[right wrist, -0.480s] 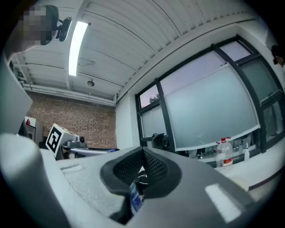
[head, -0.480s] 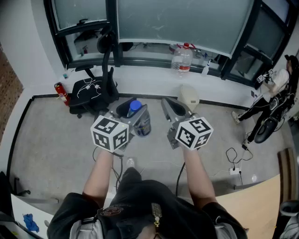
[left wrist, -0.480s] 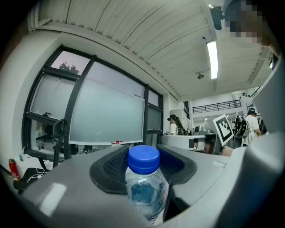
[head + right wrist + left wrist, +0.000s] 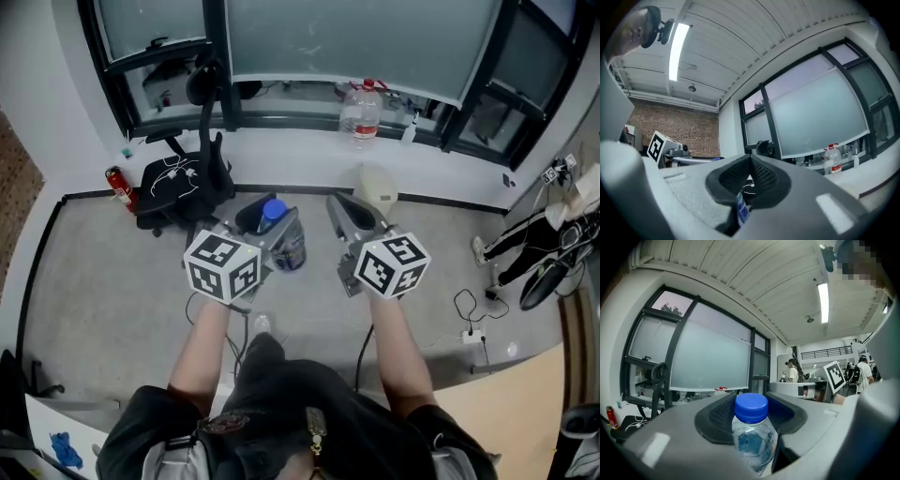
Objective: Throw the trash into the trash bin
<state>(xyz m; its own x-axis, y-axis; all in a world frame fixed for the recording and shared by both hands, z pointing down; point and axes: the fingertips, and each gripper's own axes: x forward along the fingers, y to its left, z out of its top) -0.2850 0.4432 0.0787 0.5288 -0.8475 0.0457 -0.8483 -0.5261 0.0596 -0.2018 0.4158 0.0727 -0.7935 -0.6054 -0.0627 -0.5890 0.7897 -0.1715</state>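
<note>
Bottle (image 4: 287,248): standing upright with its blue cap on top, being held in the air above the floor (image 4: 112,281).
Left gripper (image 4: 751,414): pointing level and clenching the bottle by its sides.
Right gripper (image 4: 750,177): hanging just beside the left one, jaws pressing together, carrying nothing.
Bin (image 4: 248,218): dark and round-mouthed, sitting on the floor, showing just behind the bottle in the head view.
</note>
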